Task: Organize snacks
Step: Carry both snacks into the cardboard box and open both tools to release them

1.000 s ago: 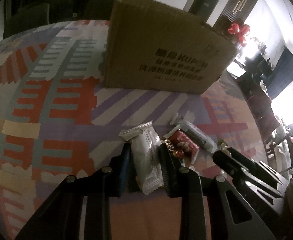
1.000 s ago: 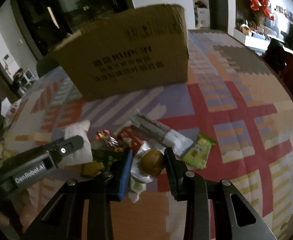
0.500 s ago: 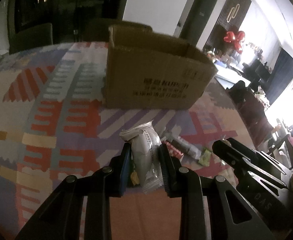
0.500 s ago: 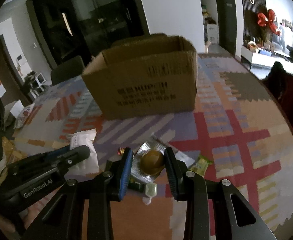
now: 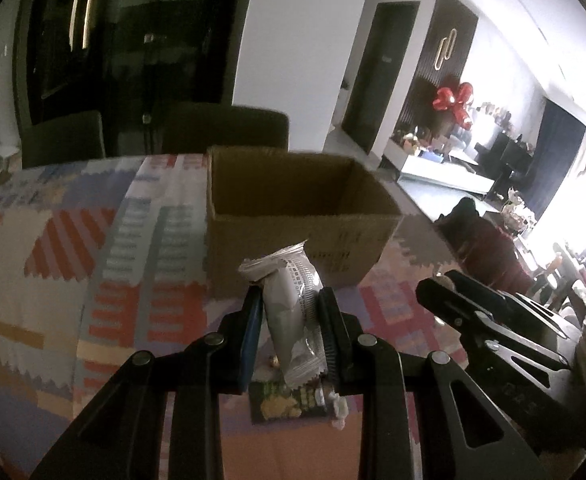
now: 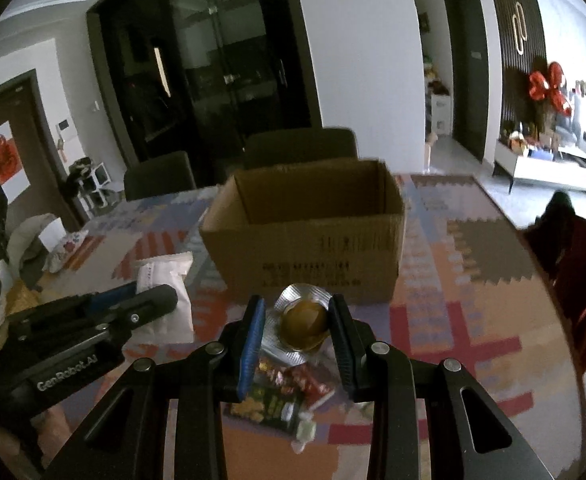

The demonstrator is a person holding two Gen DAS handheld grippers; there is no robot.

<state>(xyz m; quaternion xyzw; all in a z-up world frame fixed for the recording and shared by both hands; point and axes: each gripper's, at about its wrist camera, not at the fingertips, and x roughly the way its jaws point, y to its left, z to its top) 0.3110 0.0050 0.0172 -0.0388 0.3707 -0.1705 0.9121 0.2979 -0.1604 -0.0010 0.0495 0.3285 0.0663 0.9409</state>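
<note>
Two grippers are both loaded as we look along them: our left gripper [image 5: 291,324] is clamped on a silver-white snack packet [image 5: 293,312] standing upright between its fingers, and our right gripper [image 6: 296,326] is pinched on a foil-lidded cup with an amber dome [image 6: 303,320]. Below them we see more snacks lying on the patterned tablecloth [image 6: 473,288], among them a dark green packet [image 6: 267,406] and a red wrapper [image 6: 309,384]. Beyond these we see an open cardboard box [image 6: 309,240] standing on the cloth, with dark chairs [image 6: 299,146] behind it.
</note>
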